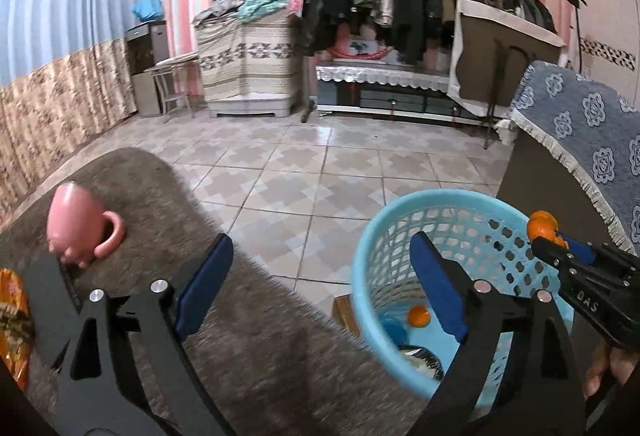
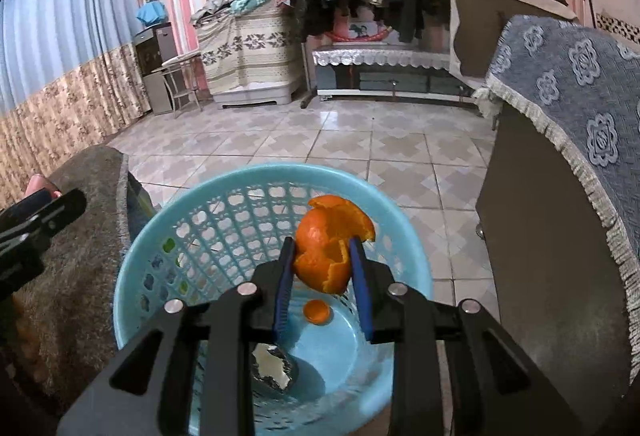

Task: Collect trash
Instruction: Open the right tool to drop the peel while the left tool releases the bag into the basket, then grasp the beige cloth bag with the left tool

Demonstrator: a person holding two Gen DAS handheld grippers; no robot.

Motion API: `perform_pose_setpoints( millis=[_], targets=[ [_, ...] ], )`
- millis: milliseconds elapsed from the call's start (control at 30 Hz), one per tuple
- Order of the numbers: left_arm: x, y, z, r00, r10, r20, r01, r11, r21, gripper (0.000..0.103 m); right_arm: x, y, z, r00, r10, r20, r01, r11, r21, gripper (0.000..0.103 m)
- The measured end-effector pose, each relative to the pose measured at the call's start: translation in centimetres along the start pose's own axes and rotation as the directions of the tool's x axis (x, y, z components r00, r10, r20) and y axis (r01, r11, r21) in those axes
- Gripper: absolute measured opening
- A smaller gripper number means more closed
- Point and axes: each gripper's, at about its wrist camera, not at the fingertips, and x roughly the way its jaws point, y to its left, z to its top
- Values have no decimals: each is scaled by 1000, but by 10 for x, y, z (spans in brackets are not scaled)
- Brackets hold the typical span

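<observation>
In the left wrist view, a pink mug lay tipped over at centre left on the table, which carried a brown shaggy cover. The left gripper occupied the lower centre, its fingers spread wide with nothing between them. The blue basket stood on the tiled floor at lower right, holding a small piece of orange peel and other scraps that could not be identified. At the right edge, the right gripper held peel above the basket rim. In the right wrist view, the right gripper at centre had its fingers closed on a large orange peel, held directly over the open basket. A loose peel piece and a crumpled silver wrapper lay on the basket floor below.
</observation>
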Motion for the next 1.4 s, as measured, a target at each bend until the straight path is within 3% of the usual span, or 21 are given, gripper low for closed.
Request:
perform_pose_setpoints(
  millis=[67,133,200,400,667,900,1133,1400],
  targets=[
    [-6,7,-3,1000,7,1,-7,1000,-11,88,1,6,0,1000,18,4,-18,1000,-8,31],
    [-15,15,-5,1000,23,7,-23,1000,-19,89,3,11,0,1000,31,1,-31,999,-14,43],
    [-23,21,-8,999,36,12,-36,999,-21,89,0,14,-1,999,35,16,-35,999,-15,66],
    [-54,44,-15,997,74,38,-73,996,-42,92,-18,22,0,997,-5,77,8,999,-31,82],
    [-94,77,-27,990,135,44,-130,988,-88,93,-34,41,0,996,-2,91,8,998,-65,89],
    [-134,122,-48,976,217,32,-210,968,-135,93,-52,82,-2,993,60,97,-50,994,-100,90],
    [-175,187,-74,941,338,-14,-335,924,-183,93,-66,134,-11,987,133,85,-116,977,-181,90],
    [-216,267,-117,881,457,-124,-474,841,-263,93,-76,181,-28,979,202,29,-189,951,-246,90]
  ],
)
